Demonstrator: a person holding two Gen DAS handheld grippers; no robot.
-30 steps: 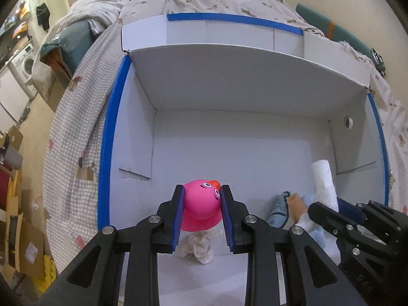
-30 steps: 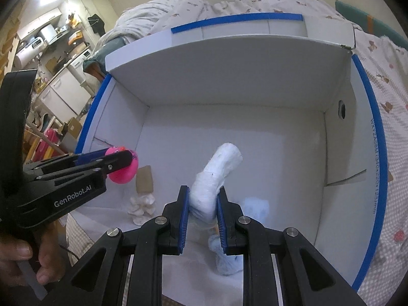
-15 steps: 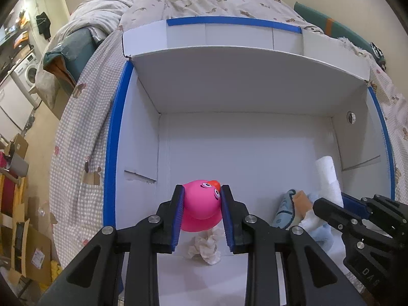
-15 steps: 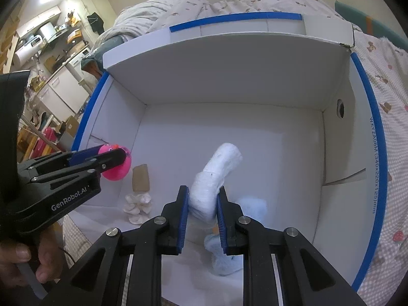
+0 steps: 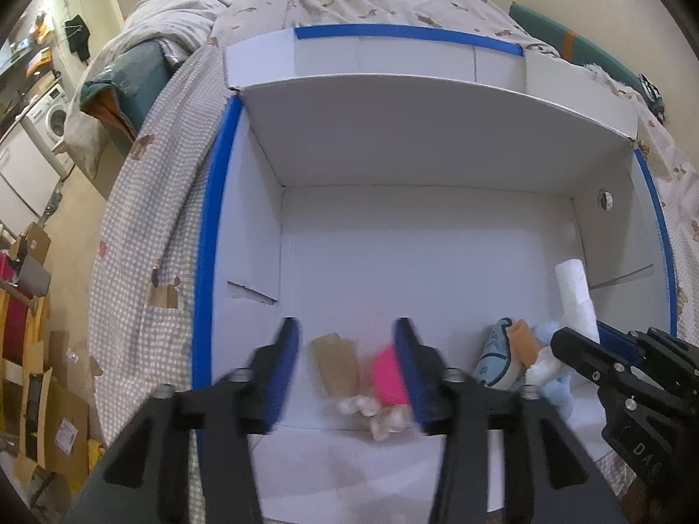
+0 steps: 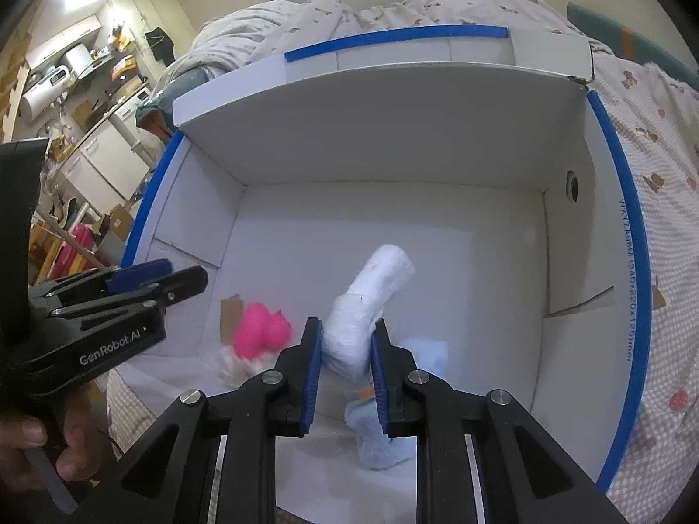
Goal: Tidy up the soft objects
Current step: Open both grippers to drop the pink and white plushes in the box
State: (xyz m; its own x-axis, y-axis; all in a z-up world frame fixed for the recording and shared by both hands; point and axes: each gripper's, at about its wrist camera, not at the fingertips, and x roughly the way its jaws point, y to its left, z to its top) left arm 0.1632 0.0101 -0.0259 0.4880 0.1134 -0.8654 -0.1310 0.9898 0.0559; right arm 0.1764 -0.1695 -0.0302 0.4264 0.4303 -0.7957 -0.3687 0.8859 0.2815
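Jaws of the left gripper (image 5: 345, 362) are opening, and the pink toy (image 6: 261, 335) they pinched a moment ago now lies loose on the white box (image 6: 480, 270) floor: delivered. Right gripper (image 6: 345, 375) clamps the white roll (image 6: 371, 301).

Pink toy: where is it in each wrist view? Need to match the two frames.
Left wrist: pink toy, blurred, low centre, just inside the left gripper's opening right finger, no longer gripped.
Right wrist: pink toy lower left, on the white box floor.
Shared landmark: brown card beside the toy.
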